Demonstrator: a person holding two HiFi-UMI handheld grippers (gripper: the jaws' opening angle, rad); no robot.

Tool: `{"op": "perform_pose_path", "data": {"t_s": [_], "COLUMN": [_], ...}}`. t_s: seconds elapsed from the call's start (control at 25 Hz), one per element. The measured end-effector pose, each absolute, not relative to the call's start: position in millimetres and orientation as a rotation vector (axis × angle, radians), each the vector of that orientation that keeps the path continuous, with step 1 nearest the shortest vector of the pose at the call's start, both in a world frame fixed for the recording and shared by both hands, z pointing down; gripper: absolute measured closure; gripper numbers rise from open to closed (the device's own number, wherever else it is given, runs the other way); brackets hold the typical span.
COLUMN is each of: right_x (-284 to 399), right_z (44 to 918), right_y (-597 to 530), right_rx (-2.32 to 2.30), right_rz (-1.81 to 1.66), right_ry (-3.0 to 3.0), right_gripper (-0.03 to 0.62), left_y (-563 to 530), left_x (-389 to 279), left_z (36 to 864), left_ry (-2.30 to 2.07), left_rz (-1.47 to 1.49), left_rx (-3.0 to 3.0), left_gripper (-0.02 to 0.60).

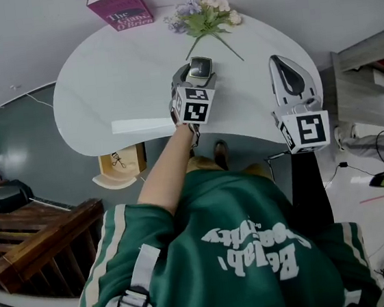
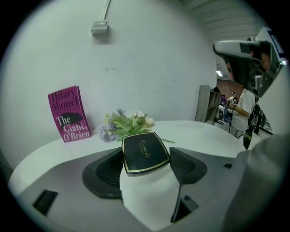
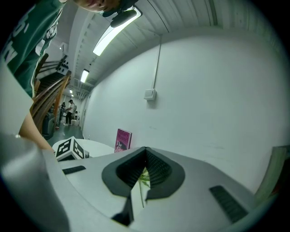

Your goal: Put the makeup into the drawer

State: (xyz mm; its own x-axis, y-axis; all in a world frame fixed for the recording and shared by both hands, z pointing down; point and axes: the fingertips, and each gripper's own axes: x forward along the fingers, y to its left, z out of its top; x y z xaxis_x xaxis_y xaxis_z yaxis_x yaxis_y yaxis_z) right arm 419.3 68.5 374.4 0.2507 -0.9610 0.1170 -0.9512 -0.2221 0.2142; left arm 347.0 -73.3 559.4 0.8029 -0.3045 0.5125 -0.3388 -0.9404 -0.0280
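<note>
Black with a thin gold rim, the makeup compact [image 2: 144,153] is clamped flat between the jaws of my left gripper [image 1: 195,73], one pad on each side edge, its lid facing up; a line of gold script runs across that lid, but it is too fine for me to read. The compact hangs over the white table [image 1: 122,88], nearer to me than the magenta book [image 2: 68,114] and off to that book's right. The cover, which I can read, says "Hilary Mantel" above "The Giant, O'Brien", and the book leans upright against the wall at the table's far edge. Just right of the book, a spray of pale flowers [image 2: 124,123] lies on the tabletop, directly beyond the compact. My right gripper [image 1: 279,62] is pinched closed on nothing, much further right of the book and past the flowers, over the table's right end.
</note>
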Motion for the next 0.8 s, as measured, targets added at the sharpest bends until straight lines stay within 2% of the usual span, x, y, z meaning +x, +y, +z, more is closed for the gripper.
{"op": "perform_pose_path", "data": {"t_s": [0.48,0.8], "right_x": [403.4,392.1], "right_z": [347.0,349.7], "right_y": [54.4,45.9], "right_rx": [2.291,2.27], "right_rz": [-0.168,-0.173], "right_ry": [-1.824,-1.862], "right_gripper": [0.585,0.585], "left_y": [-59.5,-51.4], "left_x": [326.3,310.5], "left_z": [382.3,354.9], "left_ry": [-0.553,-0.58], "left_rz": [0.318,0.222], "left_rx": [3.194,3.225], "left_gripper": [0.224,0.224]}}
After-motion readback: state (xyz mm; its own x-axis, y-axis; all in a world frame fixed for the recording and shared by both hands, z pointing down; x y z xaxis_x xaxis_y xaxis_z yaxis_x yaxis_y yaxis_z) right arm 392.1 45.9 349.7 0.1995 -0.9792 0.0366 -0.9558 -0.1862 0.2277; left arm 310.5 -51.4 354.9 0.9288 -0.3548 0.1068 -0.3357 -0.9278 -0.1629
